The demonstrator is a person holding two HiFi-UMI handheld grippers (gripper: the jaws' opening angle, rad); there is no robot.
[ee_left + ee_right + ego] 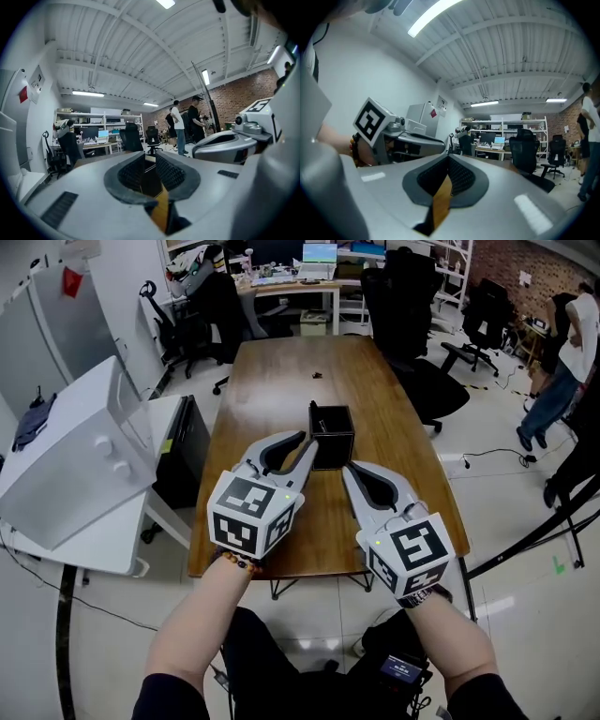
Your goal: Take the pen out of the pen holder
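Left gripper [307,444]: level, tips just beside the left side of the pen holder [334,439]; jaws narrowly apart, nothing pressed between them.
Pen holder: black, square, upright on the wooden table [281,381].
Pen [313,411]: in the holder, at its left edge.
Right gripper [349,468]: near the holder's front right; jaws together, empty.

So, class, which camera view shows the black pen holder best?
The head view: the pen holder stands on the wooden table, seen whole from above. The left gripper view shows only what looks like a dark sliver of it between the jaws; the right gripper view shows none.
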